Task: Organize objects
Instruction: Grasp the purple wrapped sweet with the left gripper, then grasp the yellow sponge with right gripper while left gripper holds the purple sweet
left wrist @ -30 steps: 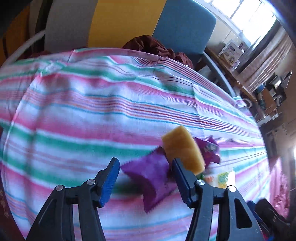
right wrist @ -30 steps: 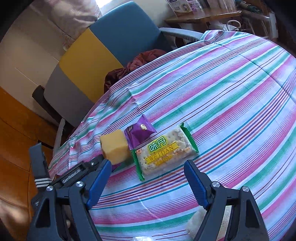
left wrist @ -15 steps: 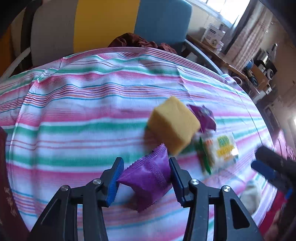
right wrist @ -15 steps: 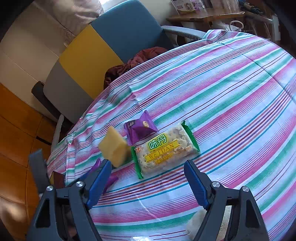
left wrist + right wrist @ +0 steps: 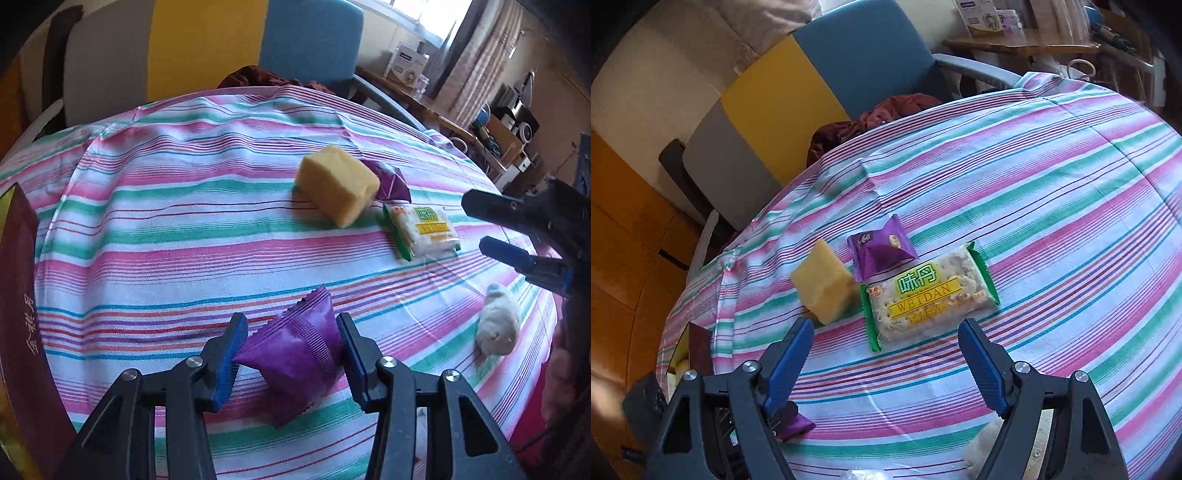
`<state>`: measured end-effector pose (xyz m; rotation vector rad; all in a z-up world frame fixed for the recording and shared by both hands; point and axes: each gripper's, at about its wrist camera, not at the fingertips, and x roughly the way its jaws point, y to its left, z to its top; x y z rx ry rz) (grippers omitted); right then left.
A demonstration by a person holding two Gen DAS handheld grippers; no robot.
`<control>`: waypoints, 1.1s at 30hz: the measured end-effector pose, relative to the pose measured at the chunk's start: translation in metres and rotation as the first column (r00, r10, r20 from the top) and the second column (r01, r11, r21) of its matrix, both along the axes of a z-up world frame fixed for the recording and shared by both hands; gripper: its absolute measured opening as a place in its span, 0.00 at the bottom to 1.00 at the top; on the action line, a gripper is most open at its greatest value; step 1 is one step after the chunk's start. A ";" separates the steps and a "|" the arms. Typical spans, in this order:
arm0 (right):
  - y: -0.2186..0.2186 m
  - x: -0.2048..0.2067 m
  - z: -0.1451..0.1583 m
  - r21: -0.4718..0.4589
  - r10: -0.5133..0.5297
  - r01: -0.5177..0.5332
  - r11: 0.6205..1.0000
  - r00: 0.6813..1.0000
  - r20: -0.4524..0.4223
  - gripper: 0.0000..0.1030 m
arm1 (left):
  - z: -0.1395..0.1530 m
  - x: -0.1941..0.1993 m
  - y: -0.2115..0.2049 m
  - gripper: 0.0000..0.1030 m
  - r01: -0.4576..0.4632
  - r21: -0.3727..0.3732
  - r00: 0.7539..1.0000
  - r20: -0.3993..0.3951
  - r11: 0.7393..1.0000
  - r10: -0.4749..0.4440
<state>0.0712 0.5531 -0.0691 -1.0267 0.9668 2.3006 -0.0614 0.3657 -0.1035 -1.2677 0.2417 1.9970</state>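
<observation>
Left gripper, black with blue pads, clamped on a puffy purple foil snack packet, pads pressing both sides, packet tilted, one corner pointing down toward the striped pink-green-white tablecloth; whether the packet touches the cloth I cannot tell. Dark maroon box with gold lettering at the left edge of the left wrist view.

Right gripper, same build, jaws wide apart, nothing between them, hovering over the cloth just short of the snacks. Directly past it: a clear rectangular cracker packet with green ends and a yellow "WEIDAN" label, lying flat. Touching its left end, a yellow sponge block, tilted. Just behind both, a second small purple foil packet, flat on the cloth, close against the cracker packet.

Small white lumpy soft object on the cloth below the right gripper, apart from the group. Behind the table, a chair with grey, yellow and blue panels, maroon cloth bunched on its seat.
</observation>
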 end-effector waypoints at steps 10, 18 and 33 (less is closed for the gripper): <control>-0.023 -0.019 -0.001 0.089 0.123 -0.126 0.988 0.991 0.044 0.71 | 0.002 0.016 -0.033 0.44 -0.008 0.036 1.000 0.026 0.999 0.007; -0.041 -0.065 0.001 0.184 0.241 -0.261 0.948 0.963 0.120 0.69 | 0.003 0.030 -0.055 0.44 0.038 0.050 0.999 0.017 0.998 -0.038; -0.047 -0.157 -0.034 0.239 0.332 -0.431 0.870 0.871 0.363 0.51 | 0.001 0.028 -0.056 0.44 0.045 0.081 0.999 0.005 0.996 -0.046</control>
